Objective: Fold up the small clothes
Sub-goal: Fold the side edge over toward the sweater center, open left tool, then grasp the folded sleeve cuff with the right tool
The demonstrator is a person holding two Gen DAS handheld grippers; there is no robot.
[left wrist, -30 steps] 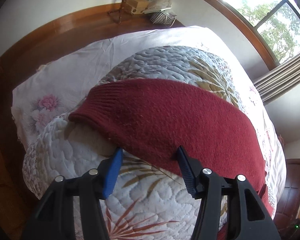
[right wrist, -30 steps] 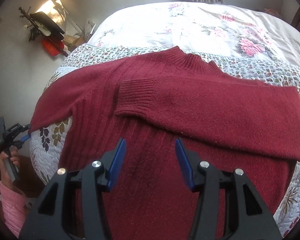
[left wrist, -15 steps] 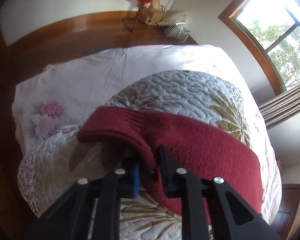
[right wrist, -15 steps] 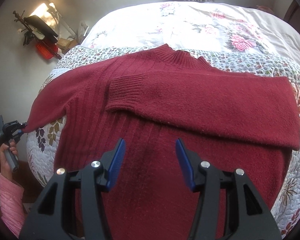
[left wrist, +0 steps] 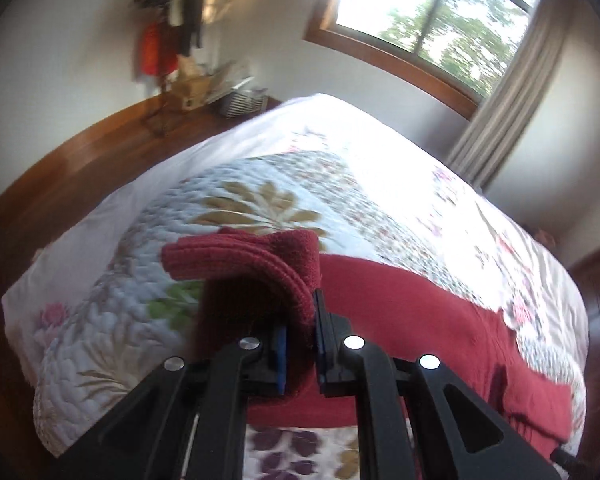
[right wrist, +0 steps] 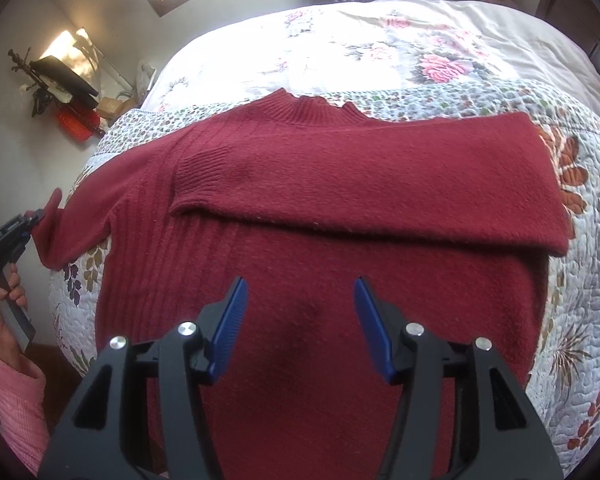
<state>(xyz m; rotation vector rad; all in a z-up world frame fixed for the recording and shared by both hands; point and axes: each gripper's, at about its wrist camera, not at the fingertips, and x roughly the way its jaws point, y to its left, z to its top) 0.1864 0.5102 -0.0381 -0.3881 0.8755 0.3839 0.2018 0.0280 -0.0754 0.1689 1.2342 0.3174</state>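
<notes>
Left wrist view shows the left gripper (left wrist: 300,344), black plastic with blue ribbed pads, closed tightly on the ribbed cuff (left wrist: 256,256) of the dark red knitted sweater (left wrist: 412,320); the cuff stands up from the quilt and curls over the fingers. Under it lies the white quilted bedspread (left wrist: 236,208) with stitched leaf and flower shapes, which reaches the left corner of the bed, and the whole picture is a little blurred. Right wrist view shows the right gripper (right wrist: 300,320) with its two blue pads wide apart, holding nothing, above the lower part of the sweater near the front edge of the bed. The sweater lies flat across the bedspread, its ribbed collar (right wrist: 306,110) toward the far side; one sleeve (right wrist: 364,184) is folded across the chest, soft and fuzzy, with the ribbed end at the left. The other sleeve (right wrist: 84,220) stretches to the left edge of the bed, where the left gripper pinches its end, held by a hand (right wrist: 4,304) in a pink knitted sleeve (right wrist: 18,412).
</notes>
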